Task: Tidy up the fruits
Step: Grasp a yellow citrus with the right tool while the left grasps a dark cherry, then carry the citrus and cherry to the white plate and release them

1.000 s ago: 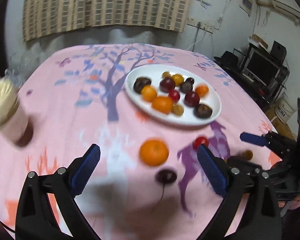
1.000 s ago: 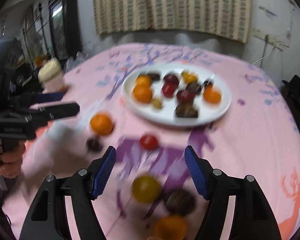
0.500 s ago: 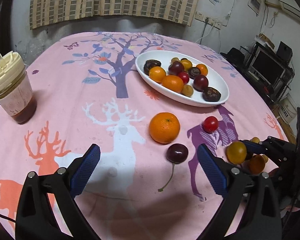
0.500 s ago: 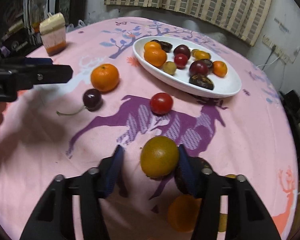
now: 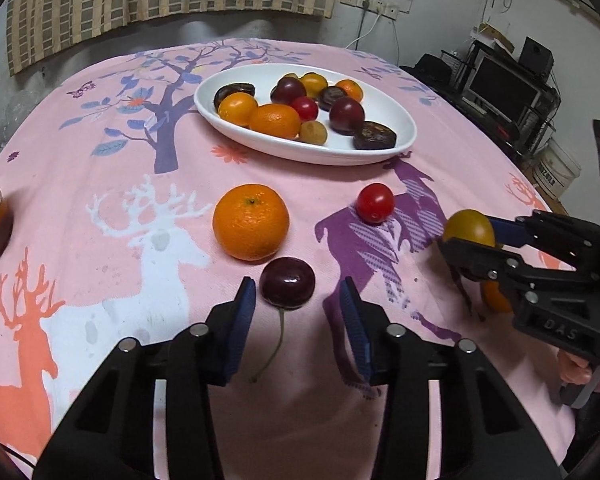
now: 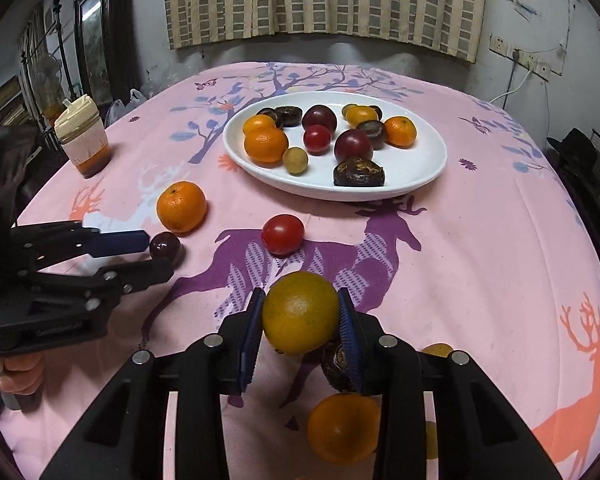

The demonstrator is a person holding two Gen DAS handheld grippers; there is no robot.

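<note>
A white oval plate (image 5: 400, 136) (image 6: 424, 176) holds several oranges, plums and small fruits at the back. My left gripper (image 5: 298, 300) is open, its pads on either side of a dark cherry (image 5: 287, 282) (image 6: 164, 245) with a stem, not touching it. My right gripper (image 6: 300, 320) is shut on a yellow-orange fruit (image 6: 301, 312) (image 5: 469, 227) and holds it just above the cloth. An orange (image 5: 251, 221) (image 6: 181, 206) and a red cherry tomato (image 5: 375, 203) (image 6: 282, 234) lie loose on the pink cloth.
A lidded jar (image 6: 83, 140) with orange contents stands at the left edge. Under my right gripper lie another orange (image 6: 342, 428) and a dark wrinkled fruit (image 6: 334, 364). A small yellow fruit (image 6: 436, 350) lies beside them. Shelves with electronics (image 5: 500, 84) stand beyond the table.
My left gripper moved forward and narrowed around the dark cherry. My right gripper closed on the yellow-orange fruit and lifted it slightly.
</note>
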